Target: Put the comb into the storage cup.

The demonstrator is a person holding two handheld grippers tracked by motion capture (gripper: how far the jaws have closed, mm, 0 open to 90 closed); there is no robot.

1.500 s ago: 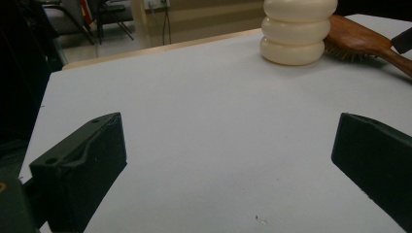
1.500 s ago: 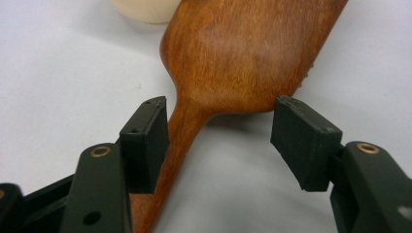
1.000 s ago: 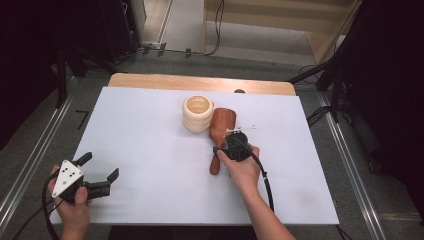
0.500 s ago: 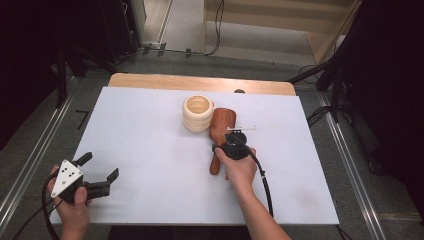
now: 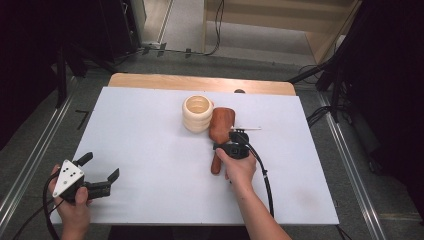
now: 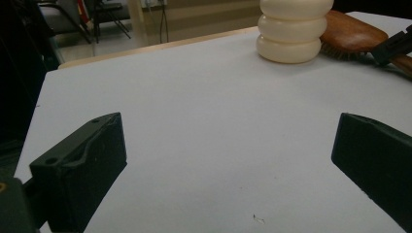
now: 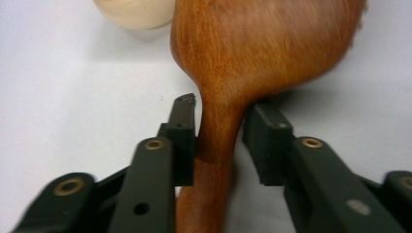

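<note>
A brown wooden hairbrush [image 5: 221,122] lies bristles down on the white sheet, its head next to a cream ringed cup [image 5: 198,114]. My right gripper [image 5: 222,142] comes at the brush from the near side. In the right gripper view its jaws have just been closing. They now straddle the brush [image 7: 262,43] at the neck of its handle, and the pads [image 7: 182,141] press on the wood. The right gripper [image 7: 221,116] is shut on the handle. My left gripper [image 5: 101,166] rests open at the near left corner, nothing between its jaws [image 6: 228,145].
The white sheet [image 5: 150,150] covers a wooden table whose far edge [image 5: 200,82] shows bare. In the left gripper view the cup [image 6: 294,29] and brush head [image 6: 347,31] stand at the far right. Dark floor, cables and metal rails surround the table.
The right gripper's jaws have closed in on the brush handle. The right hand shifted only slightly. The left hand and its gripper stayed put.
</note>
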